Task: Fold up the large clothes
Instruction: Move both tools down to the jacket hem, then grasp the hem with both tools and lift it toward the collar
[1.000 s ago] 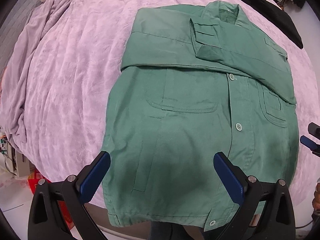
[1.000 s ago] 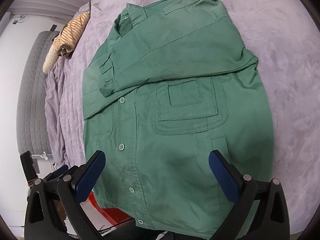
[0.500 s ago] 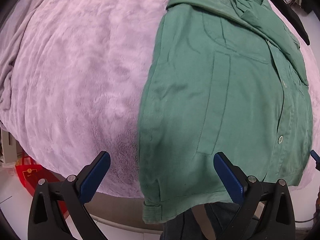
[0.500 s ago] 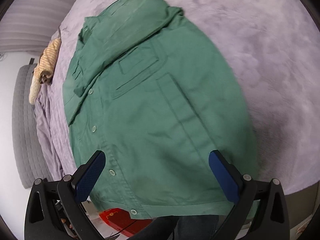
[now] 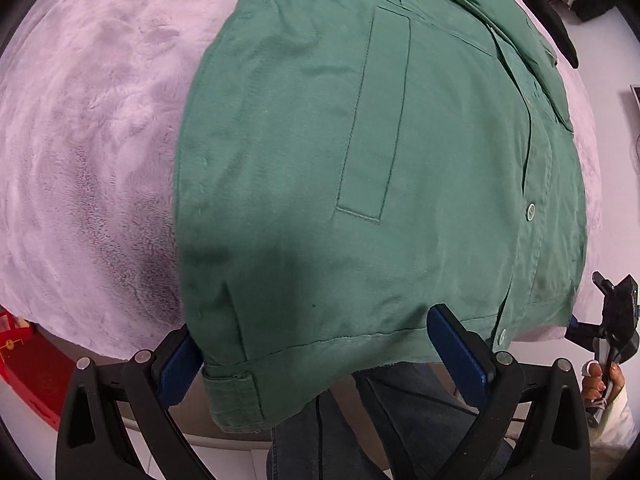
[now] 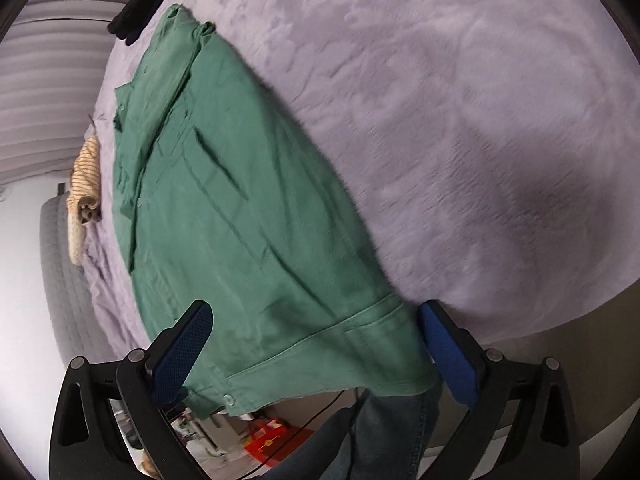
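A green button-up jacket (image 5: 360,152) lies front-up on a lilac bedspread (image 5: 88,128), sleeves folded across its chest. Its bottom hem hangs over the bed's near edge. My left gripper (image 5: 320,354) is open, its blue pads either side of the hem's left corner, the left pad partly hidden behind the cloth. My right gripper (image 6: 320,350) is open around the hem's right corner; the jacket (image 6: 248,216) fills the gap between its pads. The right gripper also shows at the right edge of the left wrist view (image 5: 612,320).
A black garment (image 6: 136,8) lies beyond the jacket's collar. A striped yellow cloth (image 6: 82,184) sits on the bed's far side by a grey headboard (image 6: 60,280). A red box (image 6: 272,440) stands on the floor below. The person's jeans (image 5: 352,432) are under the hem.
Both grippers have dropped down and spread apart to the two bottom corners of the jacket. The hem now lies between each pair of open pads.
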{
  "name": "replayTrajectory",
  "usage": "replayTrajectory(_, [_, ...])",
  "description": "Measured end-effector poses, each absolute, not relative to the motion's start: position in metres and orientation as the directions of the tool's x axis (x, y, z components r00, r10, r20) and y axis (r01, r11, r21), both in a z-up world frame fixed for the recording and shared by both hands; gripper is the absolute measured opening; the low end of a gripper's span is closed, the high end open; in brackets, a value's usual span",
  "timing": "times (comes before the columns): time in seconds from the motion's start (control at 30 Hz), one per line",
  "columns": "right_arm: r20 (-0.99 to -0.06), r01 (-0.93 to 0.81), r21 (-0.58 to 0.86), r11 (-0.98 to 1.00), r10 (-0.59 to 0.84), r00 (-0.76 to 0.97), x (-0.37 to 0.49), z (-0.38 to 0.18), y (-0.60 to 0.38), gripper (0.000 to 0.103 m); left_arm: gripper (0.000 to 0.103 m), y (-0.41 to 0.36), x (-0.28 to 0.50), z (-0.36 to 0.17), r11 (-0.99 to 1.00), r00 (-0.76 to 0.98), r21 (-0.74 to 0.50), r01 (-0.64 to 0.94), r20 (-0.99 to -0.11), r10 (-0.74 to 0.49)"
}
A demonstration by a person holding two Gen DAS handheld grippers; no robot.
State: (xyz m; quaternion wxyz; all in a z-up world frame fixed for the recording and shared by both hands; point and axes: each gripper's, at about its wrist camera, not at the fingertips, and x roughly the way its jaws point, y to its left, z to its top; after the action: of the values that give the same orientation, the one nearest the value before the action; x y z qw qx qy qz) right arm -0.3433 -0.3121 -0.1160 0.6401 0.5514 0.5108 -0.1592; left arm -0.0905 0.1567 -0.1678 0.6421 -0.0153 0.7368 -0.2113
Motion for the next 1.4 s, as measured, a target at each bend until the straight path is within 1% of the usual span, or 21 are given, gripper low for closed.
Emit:
replayTrajectory(0.2, [-0.694, 0.657, 0.703, 0.272, 0.466, 0.549, -0.33, -0.112, -0.296, 0.102, 0.097, 0.161, -0.089, -0.174, 0.916, -0.16, -0.355, 0.185, -0.931, -0.329])
replayTrajectory(0.3, [-0.702, 0.677, 0.69, 0.257, 0.468, 0.537, -0.331, -0.115, -0.295, 0.099, 0.083, 0.17, -0.087, -0.172, 0.919, -0.147, -0.361, 0.159, -0.929, -0.34])
replayTrajectory(0.33, [-0.718, 0.698, 0.669, 0.256, 0.463, 0.519, -0.333, -0.119, -0.296, 0.095, 0.074, 0.174, -0.088, -0.171, 0.918, -0.146, -0.362, 0.164, -0.929, -0.341])
replayTrajectory(0.4, [-0.743, 0.736, 0.633, 0.24, 0.455, 0.491, -0.342, -0.125, -0.299, 0.064, 0.058, 0.182, -0.089, -0.167, 0.911, -0.148, -0.376, 0.169, -0.924, -0.353])
replayTrajectory(0.43, [-0.751, 0.755, 0.615, 0.228, 0.461, 0.473, -0.348, -0.13, -0.3, 0.055, 0.046, 0.186, -0.089, -0.165, 0.904, -0.152, -0.393, 0.166, -0.916, -0.371])
replayTrajectory(0.5, [-0.771, 0.778, 0.582, 0.235, 0.465, 0.435, -0.354, -0.135, -0.297, 0.02, 0.016, 0.194, -0.089, -0.161, 0.88, -0.16, -0.452, 0.144, -0.888, -0.43])
replayTrajectory(0.57, [-0.757, 0.741, 0.62, 0.259, 0.445, 0.478, -0.356, -0.124, -0.293, 0.008, 0.015, 0.202, -0.086, -0.15, 0.862, -0.144, -0.488, 0.136, -0.871, -0.47])
replayTrajectory(0.63, [-0.711, 0.662, 0.692, 0.287, 0.428, 0.557, -0.355, -0.101, -0.29, 0.007, 0.015, 0.205, -0.09, -0.137, 0.846, -0.116, -0.501, 0.182, -0.865, -0.488])
replayTrajectory(0.73, [-0.728, 0.643, 0.682, 0.349, 0.41, 0.55, -0.357, -0.088, -0.29, 0.007, 0.015, 0.221, -0.088, -0.143, 0.848, -0.119, -0.496, 0.188, -0.868, -0.481])
replayTrajectory(0.87, [-0.773, 0.714, 0.623, 0.321, 0.394, 0.497, -0.367, -0.12, -0.295, 0.007, 0.015, 0.22, -0.09, -0.168, 0.864, -0.128, -0.481, 0.151, -0.876, -0.465])
replayTrajectory(0.97, [-0.753, 0.737, 0.634, 0.234, 0.404, 0.52, -0.375, -0.143, -0.299, 0.008, 0.016, 0.221, -0.085, -0.167, 0.862, -0.129, -0.49, 0.129, -0.87, -0.476])
replayTrajectory(1.0, [-0.747, 0.735, 0.641, 0.221, 0.402, 0.53, -0.376, -0.143, -0.299, 0.013, 0.022, 0.22, -0.085, -0.163, 0.868, -0.128, -0.476, 0.143, -0.878, -0.46])
replayTrajectory(1.03, [-0.746, 0.732, 0.644, 0.224, 0.399, 0.534, -0.377, -0.142, -0.299, 0.014, 0.041, 0.222, -0.086, -0.162, 0.878, -0.123, -0.452, 0.16, -0.891, -0.437])
replayTrajectory(1.07, [-0.748, 0.729, 0.642, 0.236, 0.398, 0.531, -0.377, -0.139, -0.298, 0.021, 0.072, 0.226, -0.088, -0.159, 0.882, -0.125, -0.438, 0.175, -0.898, -0.422])
replayTrajectory(1.1, [-0.743, 0.722, 0.649, 0.239, 0.404, 0.534, -0.377, -0.138, -0.297, 0.035, 0.081, 0.224, -0.088, -0.157, 0.879, -0.126, -0.437, 0.19, -0.899, -0.419])
replayTrajectory(1.13, [-0.736, 0.716, 0.657, 0.238, 0.406, 0.541, -0.378, -0.137, -0.296, 0.042, 0.083, 0.216, -0.088, -0.157, 0.873, -0.126, -0.44, 0.211, -0.898, -0.422])
replayTrajectory(1.17, [-0.729, 0.711, 0.665, 0.229, 0.403, 0.553, -0.377, -0.136, -0.296, 0.048, 0.083, 0.21, -0.089, -0.158, 0.867, -0.137, -0.441, 0.232, -0.897, -0.42])
replayTrajectory(1.3, [-0.704, 0.704, 0.688, 0.174, 0.393, 0.591, -0.374, -0.142, -0.298, 0.049, 0.079, 0.192, -0.088, -0.166, 0.865, -0.171, -0.432, 0.257, -0.901, -0.399])
replayTrajectory(1.33, [-0.7, 0.703, 0.692, 0.164, 0.392, 0.597, -0.372, -0.143, -0.298, 0.049, 0.058, 0.192, -0.088, -0.164, 0.865, -0.166, -0.426, 0.264, -0.904, -0.394])
replayTrajectory(1.37, [-0.702, 0.706, 0.689, 0.164, 0.394, 0.594, -0.37, -0.143, -0.297, 0.038, 0.034, 0.19, -0.087, -0.161, 0.863, -0.162, -0.425, 0.273, -0.905, -0.394])
replayTrajectory(1.4, [-0.707, 0.709, 0.684, 0.173, 0.396, 0.586, -0.368, -0.142, -0.296, 0.006, 0.02, 0.193, -0.086, -0.158, 0.848, -0.168, -0.458, 0.266, -0.888, -0.427])
